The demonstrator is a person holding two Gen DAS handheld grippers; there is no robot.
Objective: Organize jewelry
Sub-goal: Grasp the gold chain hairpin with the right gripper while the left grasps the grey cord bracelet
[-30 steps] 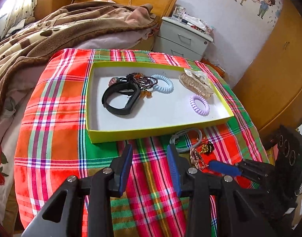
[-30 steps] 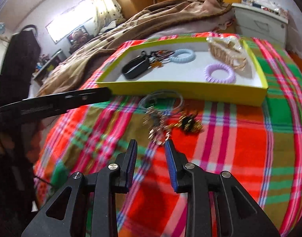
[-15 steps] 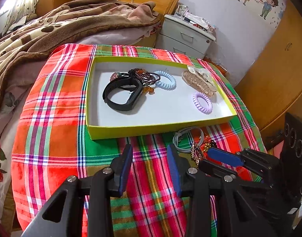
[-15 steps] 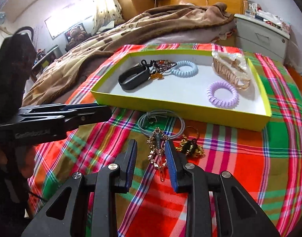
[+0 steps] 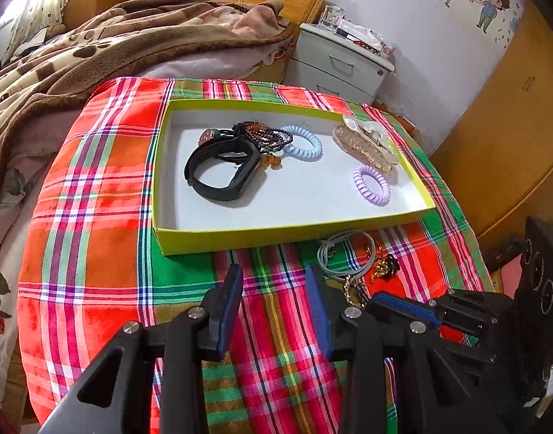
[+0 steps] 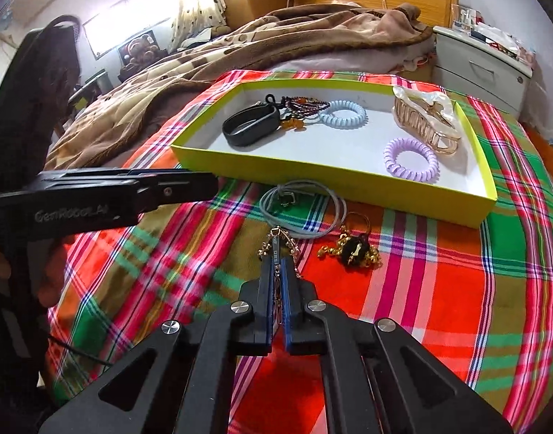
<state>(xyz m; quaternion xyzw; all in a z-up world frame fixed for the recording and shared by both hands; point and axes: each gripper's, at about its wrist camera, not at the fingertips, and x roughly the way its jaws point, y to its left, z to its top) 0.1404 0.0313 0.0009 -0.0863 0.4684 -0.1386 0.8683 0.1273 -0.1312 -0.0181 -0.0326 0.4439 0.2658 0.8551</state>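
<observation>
"GenRobot.AI"-marked left gripper [image 6: 189,186] apart; right gripper [image 6: 275,271] clamped on gold chain clasp [image 6: 276,244] lettered "DRS".

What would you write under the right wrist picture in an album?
Right gripper pinches a gold chain on the plaid cloth, beside the yellow tray of hair ties.

The right gripper [image 6: 275,266], black with blue pads, points steeply down, its jaws pressed together on a gold chain-like piece [image 6: 276,244] at its tips. To its left, the left gripper [image 5: 273,291] hovers near the scene's front, jaws parted around nothing.
</observation>
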